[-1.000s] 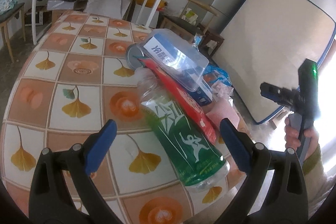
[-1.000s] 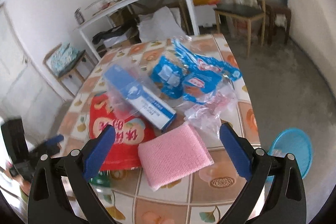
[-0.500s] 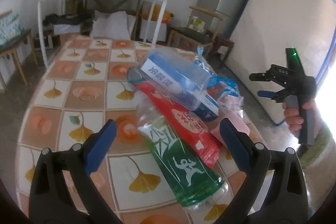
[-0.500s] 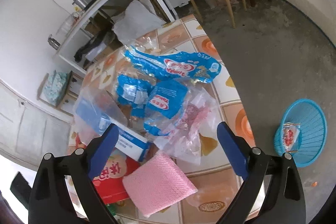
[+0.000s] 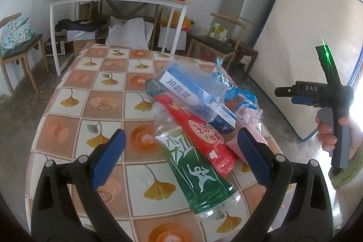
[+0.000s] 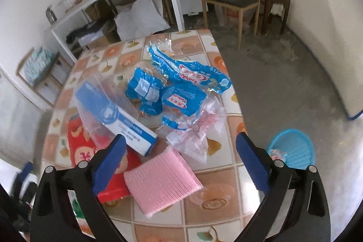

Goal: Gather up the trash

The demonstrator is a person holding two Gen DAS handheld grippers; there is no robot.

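The trash is lying in a heap on the table [image 5: 68, 92], which is wearing a cloth of orange squares and yellow leaves. Nearest the left gripper [image 5: 179, 155], a crushed clear bottle [image 5: 195, 165] with a green label is lying on its side, its base pointing toward the near table edge. A flat red packet [image 5: 199, 133] is lying against the bottle's right side, partly over it. A blue and white box [image 6: 118, 119] in a clear plastic sleeve is resting across the red packet. Beyond the box, crumpled blue wrappers [image 6: 181, 87] are lying together toward the far right of the table, and a clear plastic bag [image 6: 197, 130] with pink print is touching them. A pink cloth [image 6: 161, 180] is lying just beside the box and overlapping the red packet's edge.

The left gripper is hanging above the bottle with its blue pads wide apart, holding nothing. The right gripper [image 6: 181, 155] is hovering over the pink cloth and the clear bag, its pads also wide apart and empty. In the left wrist view, a hand [image 5: 329, 133] is gripping the right gripper's handle.

A blue basket [image 6: 292, 149] is sitting on the floor beside the table, with a small wrapper inside it.
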